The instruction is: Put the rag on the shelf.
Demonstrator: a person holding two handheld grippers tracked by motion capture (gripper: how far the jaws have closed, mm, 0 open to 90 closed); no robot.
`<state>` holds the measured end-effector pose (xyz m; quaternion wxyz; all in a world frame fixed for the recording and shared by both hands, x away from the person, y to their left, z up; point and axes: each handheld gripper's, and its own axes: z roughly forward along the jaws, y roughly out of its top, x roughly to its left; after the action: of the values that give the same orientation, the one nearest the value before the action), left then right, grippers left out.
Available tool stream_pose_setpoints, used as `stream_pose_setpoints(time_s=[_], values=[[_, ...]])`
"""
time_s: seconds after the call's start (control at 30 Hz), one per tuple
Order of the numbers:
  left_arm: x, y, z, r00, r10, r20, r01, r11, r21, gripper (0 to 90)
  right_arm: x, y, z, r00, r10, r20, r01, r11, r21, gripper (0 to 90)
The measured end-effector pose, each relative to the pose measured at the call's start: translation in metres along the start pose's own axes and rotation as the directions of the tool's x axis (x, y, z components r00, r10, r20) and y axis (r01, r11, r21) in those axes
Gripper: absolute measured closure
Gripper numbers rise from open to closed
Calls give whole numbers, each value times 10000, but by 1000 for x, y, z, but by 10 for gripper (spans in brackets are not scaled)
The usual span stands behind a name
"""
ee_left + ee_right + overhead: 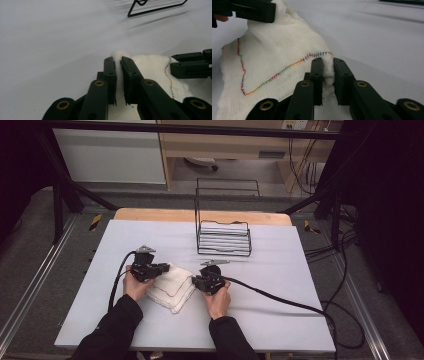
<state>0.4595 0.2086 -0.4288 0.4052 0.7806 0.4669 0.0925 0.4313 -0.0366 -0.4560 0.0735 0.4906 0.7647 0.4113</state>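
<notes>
**Cloth pinched at both ends on the bench**

Cloth (172,286), white with a multicoloured stitched seam, lies on the near middle of the bench (280,320), in front of the black wire rack (223,231). From the high view I see both my forearms coming in from the bottom edge, sleeves dark, wrists bent inward so the two tools face each other across the fabric. My left gripper (161,268) sits at the cloth's left edge, my right gripper (195,280) at its right edge, cables trailing off to each side.

Left gripper view: my left gripper (118,61) points low along the bench, its jaws narrow and clamped on a raised fold of cloth (152,67).

Right gripper view: my right gripper (327,61) is angled low too, its jaws narrow and nipping a bunched corner of the cloth (274,50) just by the stitched seam.
</notes>
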Motion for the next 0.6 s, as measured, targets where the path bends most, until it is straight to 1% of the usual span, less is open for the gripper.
stream_pose_setpoints(time_s=[0.1,0.23,0.3,0.33,0.43,0.47,0.5,0.53,0.6], values=[[0,0,-1,10000,28,52,-28,10000,9,817,0,1,-1,9998,-184,-32,184,9998,-61,839],[0,1,-6,10000,41,81,-40,9999,-139,819,1,3,-8,9987,-498,-109,492,9978,-443,845],[0,1,-10,9999,78,80,-76,9996,-268,819,2,6,-13,9979,-584,-283,565,9964,-640,846],[0,1,-12,9999,101,88,-98,9994,-340,820,2,8,-16,9969,-708,-356,679,9948,-757,846],[0,2,-21,9998,100,148,-90,9977,-668,820,4,12,-24,9941,-841,-690,769,9919,-1011,845],[0,3,-24,9998,115,178,-101,9969,-778,820,5,13,-26,9923,-945,-795,853,9901,-1119,845],[0,3,-27,9997,116,225,-95,9960,-892,821,5,15,-30,9888,-1139,-964,1014,9869,-1256,846],[0,3,-30,9995,110,301,-80,9952,-976,821,5,15,-30,9888,-1139,-964,1014,9869,-1256,846],[-1,4,-35,9991,154,391,-108,9933,-1154,821,7,16,-35,9856,-1271,-1113,1110,9838,-1410,846]])
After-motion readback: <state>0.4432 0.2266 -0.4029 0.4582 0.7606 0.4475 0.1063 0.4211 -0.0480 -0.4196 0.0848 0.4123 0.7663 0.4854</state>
